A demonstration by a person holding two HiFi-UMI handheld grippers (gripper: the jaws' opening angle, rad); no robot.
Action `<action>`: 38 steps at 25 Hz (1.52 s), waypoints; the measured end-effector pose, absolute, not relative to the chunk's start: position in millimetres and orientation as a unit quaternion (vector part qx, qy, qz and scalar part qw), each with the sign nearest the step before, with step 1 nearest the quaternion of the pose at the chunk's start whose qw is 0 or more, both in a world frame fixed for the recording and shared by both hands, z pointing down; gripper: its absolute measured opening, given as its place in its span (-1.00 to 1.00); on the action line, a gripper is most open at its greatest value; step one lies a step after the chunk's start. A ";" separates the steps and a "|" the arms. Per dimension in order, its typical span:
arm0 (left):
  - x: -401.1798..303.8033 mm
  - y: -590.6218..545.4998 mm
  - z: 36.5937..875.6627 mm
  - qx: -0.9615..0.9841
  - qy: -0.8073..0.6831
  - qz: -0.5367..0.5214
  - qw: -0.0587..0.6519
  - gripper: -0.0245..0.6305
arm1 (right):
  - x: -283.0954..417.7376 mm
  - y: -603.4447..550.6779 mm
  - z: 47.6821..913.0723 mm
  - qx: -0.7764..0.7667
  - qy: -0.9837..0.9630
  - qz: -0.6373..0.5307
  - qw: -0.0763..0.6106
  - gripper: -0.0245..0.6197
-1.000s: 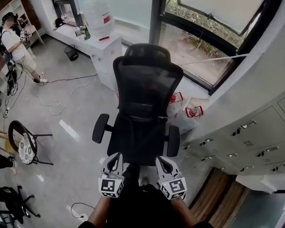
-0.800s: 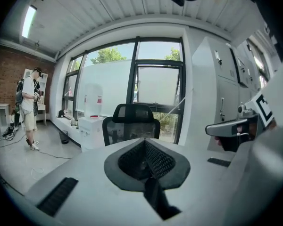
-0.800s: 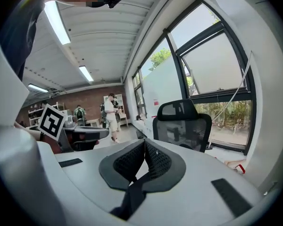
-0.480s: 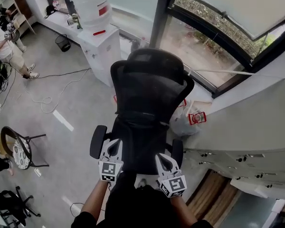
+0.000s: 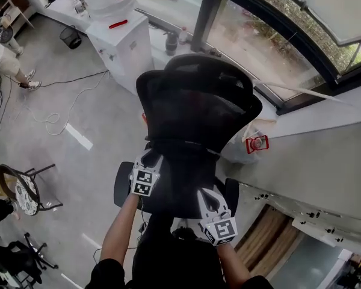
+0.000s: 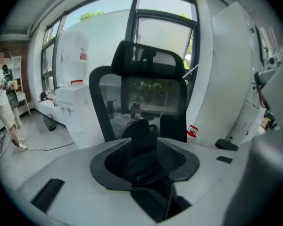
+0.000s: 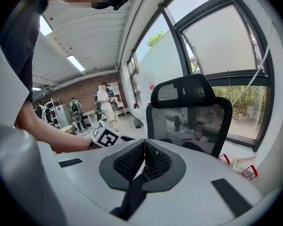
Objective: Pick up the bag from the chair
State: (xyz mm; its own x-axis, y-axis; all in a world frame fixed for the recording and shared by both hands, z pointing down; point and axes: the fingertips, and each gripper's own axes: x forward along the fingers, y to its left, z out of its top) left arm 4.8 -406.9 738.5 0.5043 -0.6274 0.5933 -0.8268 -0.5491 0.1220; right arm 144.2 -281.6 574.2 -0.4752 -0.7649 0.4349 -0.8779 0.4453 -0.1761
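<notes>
The bag (image 6: 140, 132) is only a dark shape with a loop on the seat of the black chair (image 5: 195, 101), before its mesh back. The left claw (image 5: 148, 159) is over the seat, its jaws have just been opening and grip nothing. The right claw (image 5: 208, 194), nearer the person, is closed and empty.

the left claw (image 6: 145, 147) has just been opening, its jaws apart with nothing gripped. straight ahead stands a black mesh chair (image 6: 146, 86), a dark lump (image 6: 140, 130) on its seat; window (image 6: 108, 27) behind.
</notes>
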 end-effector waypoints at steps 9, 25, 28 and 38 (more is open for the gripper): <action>-6.7 -453.9 869.1 0.809 -0.312 0.468 0.172 -0.34 | 152.5 -283.1 609.5 0.499 -0.816 0.233 0.175 -0.92; -10.9 -453.8 942.6 0.777 -0.199 0.582 0.133 -0.42 | 172.3 -273.9 647.3 0.509 -0.793 0.268 0.199 -0.92; -9.3 -448.4 940.7 0.781 -0.179 0.586 0.121 -0.45 | 172.7 -280.3 654.8 0.507 -0.795 0.263 0.203 -0.92; -8.2 -417.3 927.8 0.795 -0.063 0.602 -0.041 -0.75 | 180.5 -325.6 699.0 0.482 -0.808 0.207 0.269 -0.92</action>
State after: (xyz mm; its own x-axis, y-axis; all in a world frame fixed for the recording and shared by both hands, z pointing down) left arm -8.2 -417.3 927.8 0.2661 -0.1495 0.9523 -0.0515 -0.9887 -0.1408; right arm 180.5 -325.6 699.0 -0.3908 -0.6682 0.6331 -0.8900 0.4497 -0.0747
